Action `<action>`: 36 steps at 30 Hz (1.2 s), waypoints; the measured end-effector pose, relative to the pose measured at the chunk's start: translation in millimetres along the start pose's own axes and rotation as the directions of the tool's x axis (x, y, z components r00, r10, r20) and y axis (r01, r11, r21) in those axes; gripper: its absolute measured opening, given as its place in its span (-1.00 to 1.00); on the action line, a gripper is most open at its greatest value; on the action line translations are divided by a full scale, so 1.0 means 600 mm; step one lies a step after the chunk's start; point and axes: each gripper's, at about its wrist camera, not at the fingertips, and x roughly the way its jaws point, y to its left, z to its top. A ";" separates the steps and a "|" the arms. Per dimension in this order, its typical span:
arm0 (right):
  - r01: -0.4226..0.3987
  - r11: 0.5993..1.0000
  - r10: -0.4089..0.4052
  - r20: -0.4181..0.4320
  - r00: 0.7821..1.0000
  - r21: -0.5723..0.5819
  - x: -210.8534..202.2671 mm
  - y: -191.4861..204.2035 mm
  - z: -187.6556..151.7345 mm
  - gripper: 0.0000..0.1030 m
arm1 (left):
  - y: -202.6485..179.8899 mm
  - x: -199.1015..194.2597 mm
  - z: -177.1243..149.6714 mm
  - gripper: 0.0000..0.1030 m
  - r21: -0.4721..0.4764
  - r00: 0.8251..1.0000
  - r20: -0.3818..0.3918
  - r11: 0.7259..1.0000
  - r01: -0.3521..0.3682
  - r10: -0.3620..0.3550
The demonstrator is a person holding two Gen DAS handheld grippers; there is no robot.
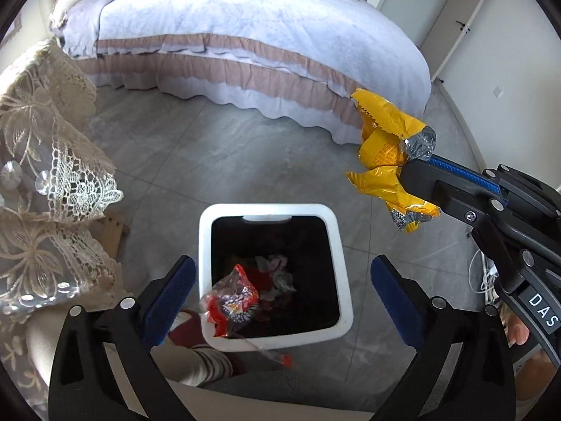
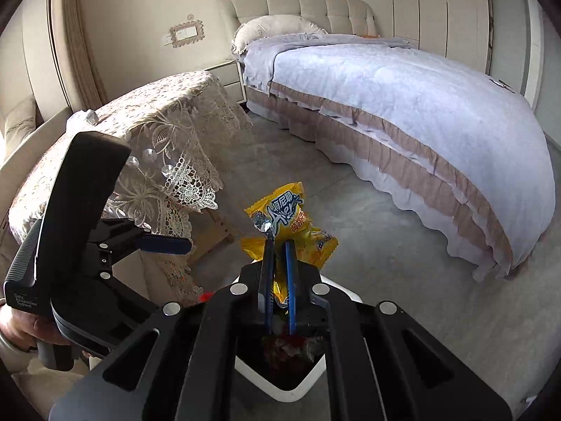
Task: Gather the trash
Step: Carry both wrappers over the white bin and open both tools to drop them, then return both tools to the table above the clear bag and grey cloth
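Trash here means two snack wrappers and a white bin (image 1: 273,210) standing on the grey floor (image 1: 196,161) near the bed (image 1: 245,28). Above the bin's open mouth the left gripper (image 1: 278,291) stands wide open, nothing between its blue pads, and a red-and-clear wrapper (image 1: 231,301) lies loose over the bin's near rim, partly inside and partly hanging out. Beside the bin, up and to its right in the left wrist view, the right gripper (image 1: 406,168) is clamped on a crumpled yellow wrapper (image 1: 385,147), whose long axis runs roughly upright from the pads.

Only the left wrist view shows the whole rim, the red wrapper and other scraps in the dark bottom. Only the right wrist view shows the yellow wrapper's (image 2: 287,224) printed face with blue lettering, sticking up past the closed right gripper (image 2: 278,263), plus the lace-covered desk (image 2: 147,119) beside the bin and a hand (image 2: 21,326) on the left gripper's handle.

From that side the bin (image 2: 280,382) is mostly hidden behind the gripper body; just one corner and some contents show. The lettering is too small to read.
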 end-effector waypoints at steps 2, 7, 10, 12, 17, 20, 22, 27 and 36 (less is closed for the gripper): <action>0.000 1.000 0.000 -0.012 1.000 0.006 0.008 -0.005 -0.002 -0.86 | 0.010 -0.006 0.001 0.91 -0.012 1.000 0.010 1.000 -0.023 0.023; -0.021 1.000 0.022 -0.067 0.998 0.009 0.033 -0.003 -0.015 -0.86 | 0.042 -0.026 0.006 0.91 -0.055 0.996 0.056 0.996 -0.068 0.071; -0.030 1.000 0.030 -0.086 0.996 0.000 0.042 0.005 -0.019 -0.68 | 0.055 -0.042 0.012 0.91 -0.085 0.994 0.084 0.994 -0.066 0.073; -0.037 0.999 0.038 -0.080 0.996 0.013 0.041 0.004 -0.018 0.82 | 0.063 -0.054 0.015 0.91 -0.096 0.991 0.103 0.993 -0.071 0.081; -0.026 0.998 0.030 -0.075 0.997 0.053 0.035 -0.008 -0.005 0.92 | 0.079 -0.081 0.018 0.91 -0.125 0.984 0.150 0.989 -0.079 0.097; -0.015 0.999 0.018 -0.072 0.997 0.044 0.032 -0.004 0.007 0.92 | 0.090 -0.094 0.018 0.91 -0.145 0.980 0.169 0.987 -0.076 0.101; -0.006 1.000 0.007 -0.062 0.998 0.024 0.030 0.004 0.015 0.92 | 0.098 -0.104 0.016 0.91 -0.155 0.978 0.179 0.985 -0.078 0.105; 0.000 0.999 -0.002 -0.034 0.999 -0.037 0.028 0.030 0.038 0.92 | 0.118 -0.128 0.014 0.91 -0.178 0.972 0.207 0.981 -0.076 0.113; -0.057 0.992 0.062 0.045 0.997 -0.117 0.028 0.098 0.105 0.92 | 0.174 -0.191 -0.002 0.91 -0.235 0.945 0.266 0.964 -0.127 0.189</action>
